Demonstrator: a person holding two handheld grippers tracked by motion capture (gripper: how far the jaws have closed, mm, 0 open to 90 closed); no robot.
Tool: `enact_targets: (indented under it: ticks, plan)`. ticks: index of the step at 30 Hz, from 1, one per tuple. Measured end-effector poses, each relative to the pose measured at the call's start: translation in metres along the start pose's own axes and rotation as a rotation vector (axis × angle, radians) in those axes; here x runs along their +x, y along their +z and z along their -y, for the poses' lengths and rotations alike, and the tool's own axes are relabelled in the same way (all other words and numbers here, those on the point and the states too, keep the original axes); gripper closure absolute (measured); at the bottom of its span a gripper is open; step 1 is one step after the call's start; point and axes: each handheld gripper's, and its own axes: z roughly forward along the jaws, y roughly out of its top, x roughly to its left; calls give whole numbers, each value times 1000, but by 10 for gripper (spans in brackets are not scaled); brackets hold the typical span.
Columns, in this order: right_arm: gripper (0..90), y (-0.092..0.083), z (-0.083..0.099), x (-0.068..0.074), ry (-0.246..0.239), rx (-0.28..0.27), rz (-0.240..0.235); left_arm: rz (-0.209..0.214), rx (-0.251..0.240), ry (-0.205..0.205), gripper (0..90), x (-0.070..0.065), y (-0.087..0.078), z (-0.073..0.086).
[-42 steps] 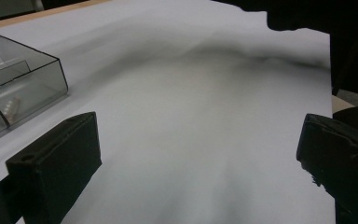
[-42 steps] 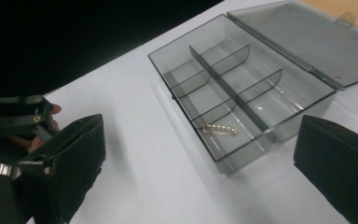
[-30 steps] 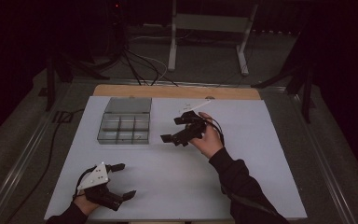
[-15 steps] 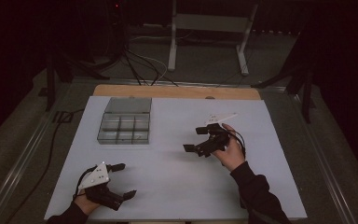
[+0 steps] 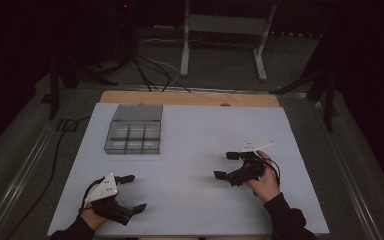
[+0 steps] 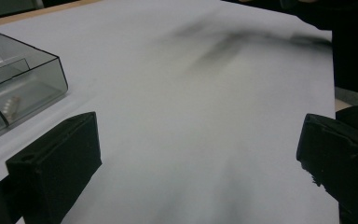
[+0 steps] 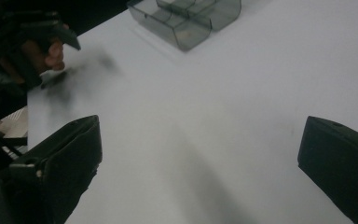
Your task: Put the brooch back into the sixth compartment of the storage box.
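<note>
A clear smoky plastic compartment box [image 5: 134, 133] sits on the white table [image 5: 195, 150] at the back left, its lid lying flat behind it. A corner of the compartment box [image 6: 14, 84] in the left gripper view holds a small pale item. My left gripper [image 5: 131, 192] rests near the front left edge, open and holding nothing. My right gripper [image 5: 226, 165] hovers at the right of the table, jaws pointing left, open and holding nothing. The compartment box [image 7: 186, 18] lies far ahead in the right gripper view, where the left gripper [image 7: 37, 37] also appears.
A wooden strip [image 5: 190, 98] borders the table's far edge. Behind it stand a metal frame [image 5: 225, 30] and cables [image 5: 150, 70] on the dark floor. A cable [image 5: 55, 155] runs along the left side of the table.
My right gripper has moved from beside the box back toward the front right of the table. The left gripper has stayed put.
</note>
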Motion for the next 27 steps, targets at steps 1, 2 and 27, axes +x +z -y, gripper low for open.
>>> enact_targets:
  ticks: [1,2,27]
  plan:
    - [0,-2,4,0,4,-1,2,0,4,1,11,0,0,0]
    - [0,-4,8,1,3,5,5,1,2,2,11,0,0,0]
    - [0,-57,91,3,55,21,143,8,1,0,11,0,1,0]
